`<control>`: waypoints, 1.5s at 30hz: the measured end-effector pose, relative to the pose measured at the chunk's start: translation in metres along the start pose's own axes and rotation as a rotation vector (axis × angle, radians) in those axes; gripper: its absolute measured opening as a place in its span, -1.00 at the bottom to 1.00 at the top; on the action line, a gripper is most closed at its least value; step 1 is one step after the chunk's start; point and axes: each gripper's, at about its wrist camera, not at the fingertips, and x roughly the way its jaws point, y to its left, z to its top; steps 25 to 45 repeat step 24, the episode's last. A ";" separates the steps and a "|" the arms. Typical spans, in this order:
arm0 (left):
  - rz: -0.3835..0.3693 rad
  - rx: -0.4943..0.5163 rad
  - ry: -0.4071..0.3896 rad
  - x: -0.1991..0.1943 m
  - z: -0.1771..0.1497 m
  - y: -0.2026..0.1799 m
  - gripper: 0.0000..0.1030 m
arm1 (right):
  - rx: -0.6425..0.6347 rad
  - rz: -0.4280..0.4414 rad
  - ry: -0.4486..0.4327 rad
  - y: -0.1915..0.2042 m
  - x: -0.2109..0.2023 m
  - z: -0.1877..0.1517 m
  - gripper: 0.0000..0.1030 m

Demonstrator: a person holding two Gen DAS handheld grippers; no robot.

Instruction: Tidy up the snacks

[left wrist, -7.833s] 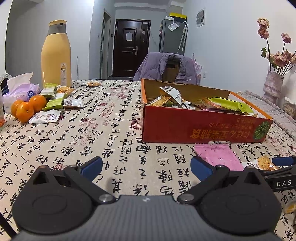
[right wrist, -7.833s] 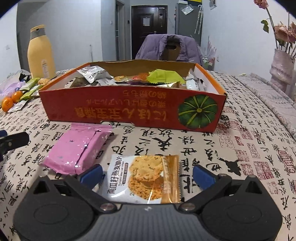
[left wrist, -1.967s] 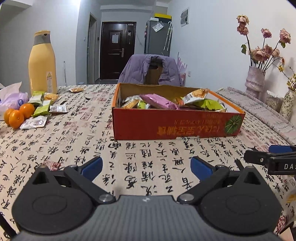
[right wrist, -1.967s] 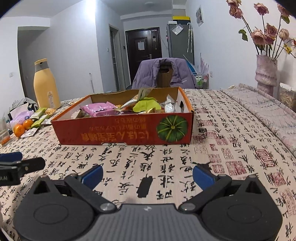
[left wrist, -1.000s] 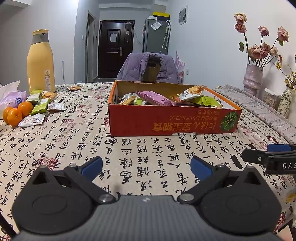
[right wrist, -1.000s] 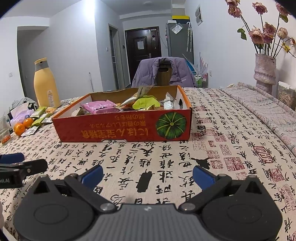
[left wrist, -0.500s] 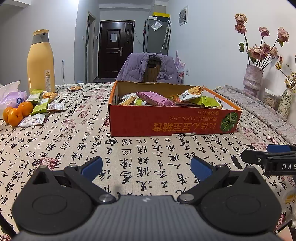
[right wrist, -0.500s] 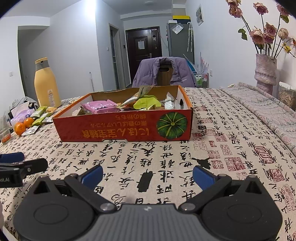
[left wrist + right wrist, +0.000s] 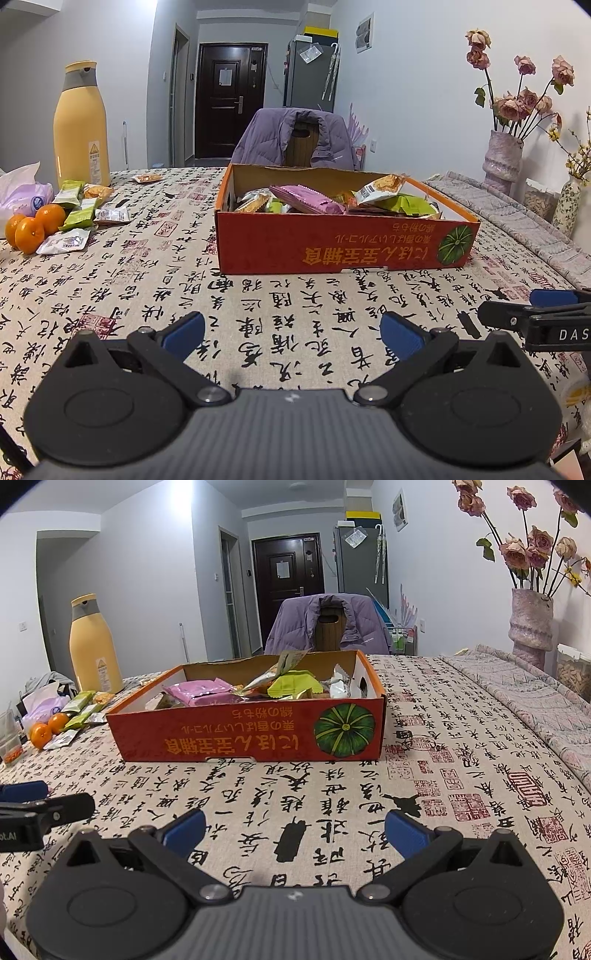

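Both of my tools sit low over the tabletop [image 9: 122,280], side by side, with nothing between their blue pads. My left tool [image 9: 291,330] is released, its jaws spread wide, and my right tool [image 9: 293,827] is spread just as wide and holds nothing. Ahead of them, well apart, stands the red cardboard box [image 9: 332,247] with a green pumpkin printed on its front wall. It is heaped with snacks: a pink packet [image 9: 306,199] lies on top toward the left, a green packet [image 9: 293,685] sits near the middle, and a cracker packet [image 9: 380,186] leans up toward the right. Far to my left, a few loose snack packets [image 9: 83,214] lie beside two oranges [image 9: 35,225], near a tall yellow bottle [image 9: 81,125].
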 end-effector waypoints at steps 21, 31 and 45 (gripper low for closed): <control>-0.003 -0.016 -0.010 -0.002 -0.001 0.000 1.00 | -0.004 0.003 0.006 0.003 0.001 -0.003 1.00; -0.002 -0.020 -0.014 -0.001 0.000 0.001 1.00 | -0.003 0.008 0.013 0.002 0.002 -0.005 1.00; -0.002 -0.020 -0.014 -0.001 0.000 0.001 1.00 | -0.003 0.008 0.013 0.002 0.002 -0.005 1.00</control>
